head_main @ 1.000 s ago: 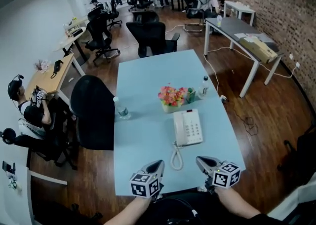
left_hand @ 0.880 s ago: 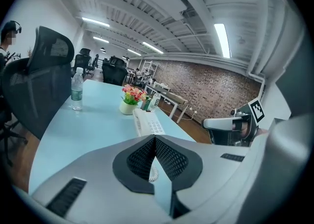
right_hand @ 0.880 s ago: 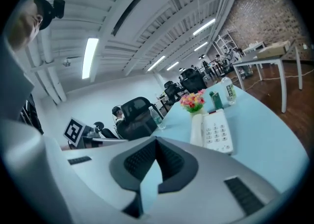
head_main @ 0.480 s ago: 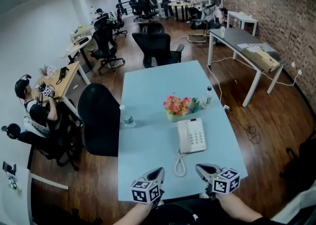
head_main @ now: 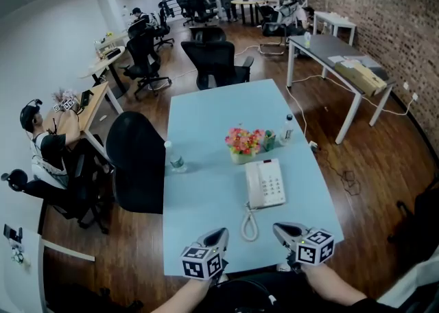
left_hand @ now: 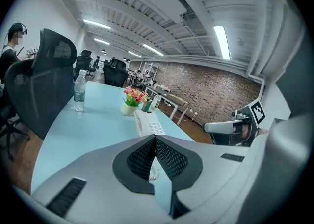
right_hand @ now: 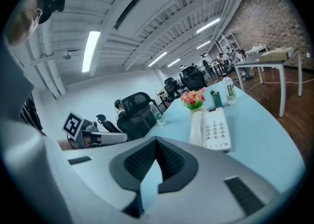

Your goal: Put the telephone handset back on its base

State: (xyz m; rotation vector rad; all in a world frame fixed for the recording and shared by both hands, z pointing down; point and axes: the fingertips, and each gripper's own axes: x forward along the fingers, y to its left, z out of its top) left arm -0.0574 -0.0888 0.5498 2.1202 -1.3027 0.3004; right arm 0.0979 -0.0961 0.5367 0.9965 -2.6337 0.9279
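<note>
A white telephone lies on the light blue table, its handset resting along the left side of the base. Its coiled cord loops toward me. My left gripper hovers at the table's near edge, left of the cord, shut with nothing in it. The right gripper hovers just right of the cord, also shut and empty. In the left gripper view the phone sits beyond the closed left gripper. In the right gripper view the handset lies ahead of the closed right gripper.
Behind the phone stand a flower pot, a small green carton and a bottle. A water bottle stands at the table's left edge next to a black office chair. More desks and people fill the room.
The head view has shifted slightly, so the phone sits a little higher in the picture. Both grippers stay shut at the table's near edge.
</note>
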